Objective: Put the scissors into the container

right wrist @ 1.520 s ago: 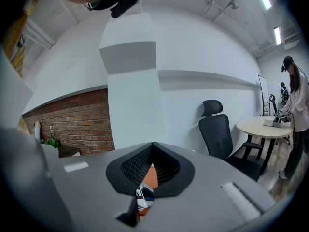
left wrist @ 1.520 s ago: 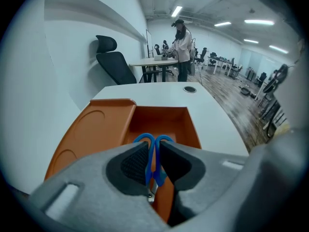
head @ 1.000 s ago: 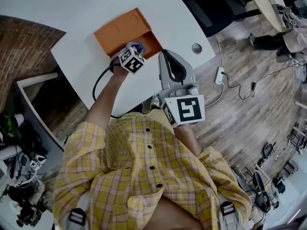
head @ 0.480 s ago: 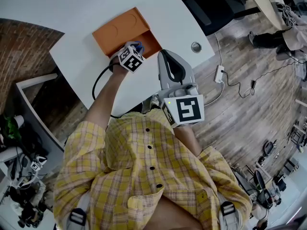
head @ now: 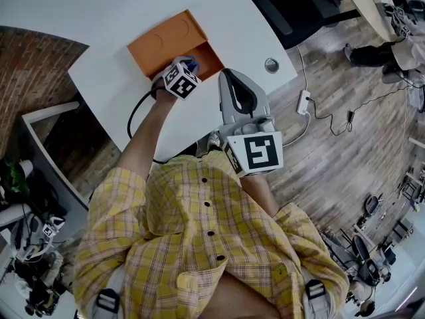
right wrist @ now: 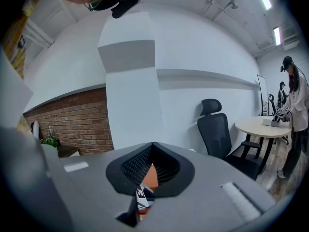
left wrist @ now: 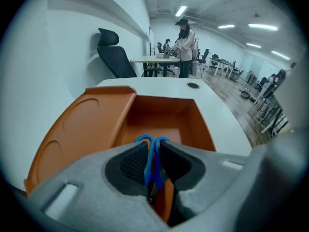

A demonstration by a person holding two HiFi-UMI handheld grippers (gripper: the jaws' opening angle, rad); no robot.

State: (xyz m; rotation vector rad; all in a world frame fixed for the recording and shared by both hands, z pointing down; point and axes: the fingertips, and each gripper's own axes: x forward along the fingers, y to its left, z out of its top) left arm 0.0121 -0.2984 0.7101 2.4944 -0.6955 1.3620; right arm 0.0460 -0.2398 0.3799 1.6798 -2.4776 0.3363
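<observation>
Clamping blue scissors [left wrist: 155, 170] in the left hand-held gripper [left wrist: 153, 153], jaws pressed in on the two handle loops, which poke out past the pads. Seen from the head view with that left hand-held gripper [head: 188, 68] over the near side of the orange container [head: 166, 40], a bit of the blue scissors [head: 191, 62] showing beyond the marker cube [head: 181, 82]. Held over the deep open compartment at the container's right, next to the flat half with round recesses. Blades hidden under the jaws, so no telling whether touching the container [left wrist: 161, 112] wall. With the container resting on a white surface [head: 99, 18], a round metal grommet [head: 271, 65] off to the right near the edge. Holding the right hand-held gripper [head: 228, 80] just beside the left one, tips near the container's right corner. Showing, in the right gripper view, the right hand-held gripper [right wrist: 152, 153] with jaws together at the tips and nothing between them, a sliver of orange visible through the gap lower down.
</observation>
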